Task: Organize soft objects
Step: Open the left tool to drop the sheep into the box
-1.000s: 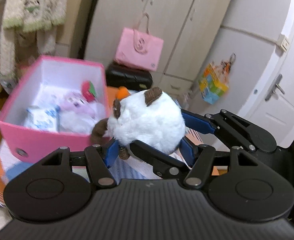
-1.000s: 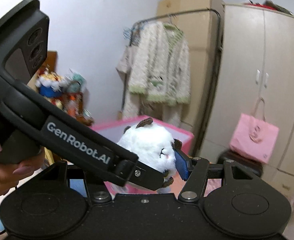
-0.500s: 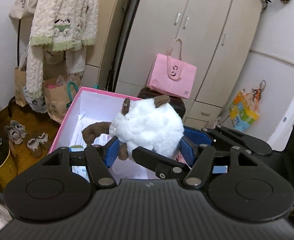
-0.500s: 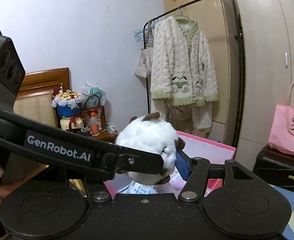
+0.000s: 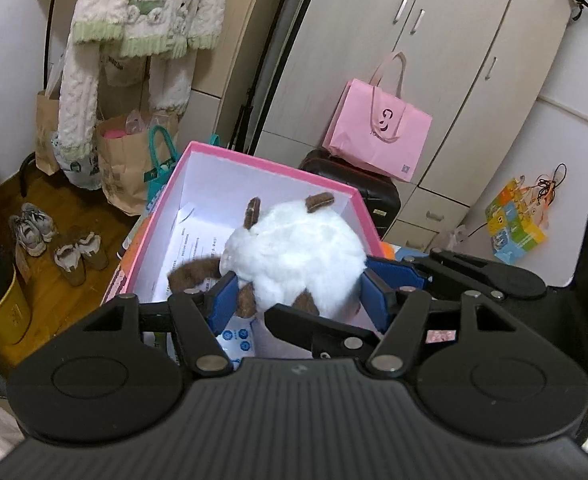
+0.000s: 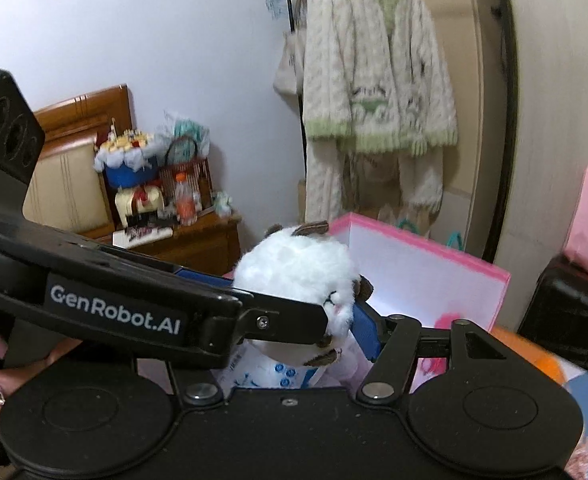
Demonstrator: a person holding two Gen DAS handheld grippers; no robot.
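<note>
Box under toy: the pink box sits open just below the fluffy white toy, which both grippers hold up over it.

The box is the biggest thing here, with white walls, papers and other soft things inside. The toy hangs over the near part of the box, not touching the bottom. It is round like a ball, so it has no long side, with brown ears on top and a brown tail out to the left. The left gripper squeezes the toy from both sides with its blue pads. The right gripper pinches the same toy too. Next job, I think: go straight down and let go.
</note>
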